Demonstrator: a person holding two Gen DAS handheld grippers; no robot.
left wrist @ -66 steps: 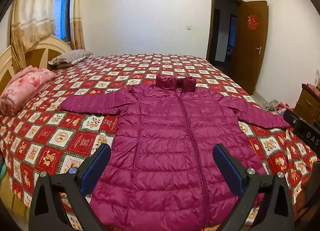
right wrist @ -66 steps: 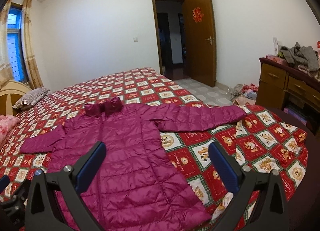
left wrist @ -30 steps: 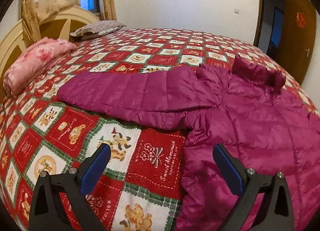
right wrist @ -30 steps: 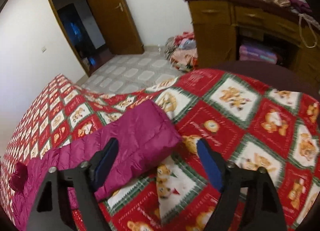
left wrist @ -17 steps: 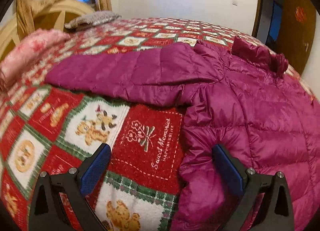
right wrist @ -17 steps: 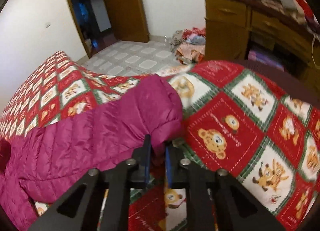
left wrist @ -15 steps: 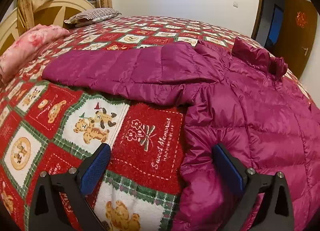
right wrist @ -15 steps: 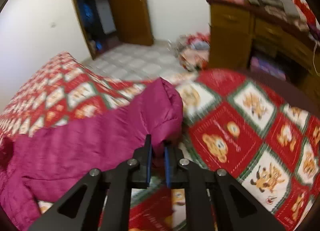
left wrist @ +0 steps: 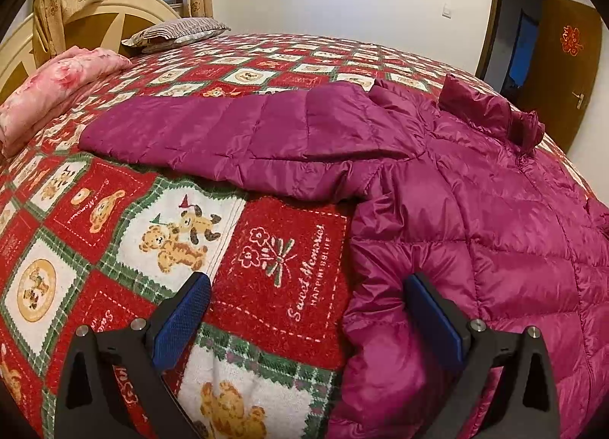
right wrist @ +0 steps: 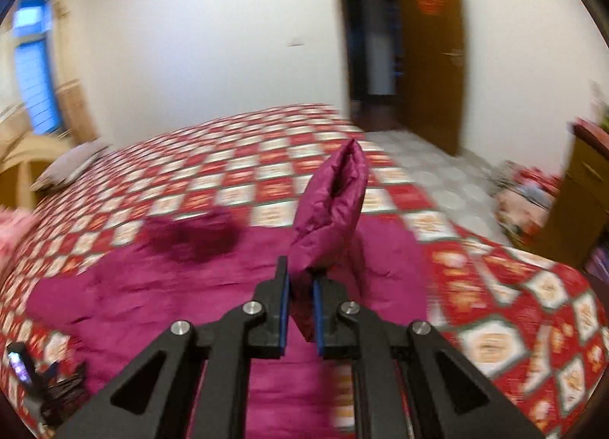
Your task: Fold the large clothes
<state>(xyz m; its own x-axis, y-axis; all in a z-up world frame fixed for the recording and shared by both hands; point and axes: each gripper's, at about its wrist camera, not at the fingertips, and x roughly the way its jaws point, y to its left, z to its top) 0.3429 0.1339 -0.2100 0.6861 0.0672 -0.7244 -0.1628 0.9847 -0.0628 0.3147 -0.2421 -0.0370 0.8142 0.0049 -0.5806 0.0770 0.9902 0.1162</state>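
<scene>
Sleeve cuff (right wrist: pixel 331 207) now aloft in right tongs (right wrist: pixel 300 309)

Right gripper (right wrist: pixel 300 298): jaws clamped on magenta puffer jacket sleeve cuff (right wrist: pixel 331 203), cuff standing up ahead of fingertips. Jacket body (right wrist: pixel 152 287) below-left, on red patchwork bedspread (right wrist: pixel 514 287). View blurred.

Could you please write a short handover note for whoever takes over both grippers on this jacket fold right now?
Right gripper: shut on the cuff of the jacket's sleeve, lifted off the bed and carried over the jacket body.
Left gripper: open, holding nothing, low over the bedspread at the jacket's side edge, below the other sleeve.
Jacket: spread front up on the bed, collar toward the far side.
Done: one sleeve picked up, partway across.
Left: lay that sleeve on the body, fold in the other sleeve, which lies stretched out, then fold the body.
</scene>
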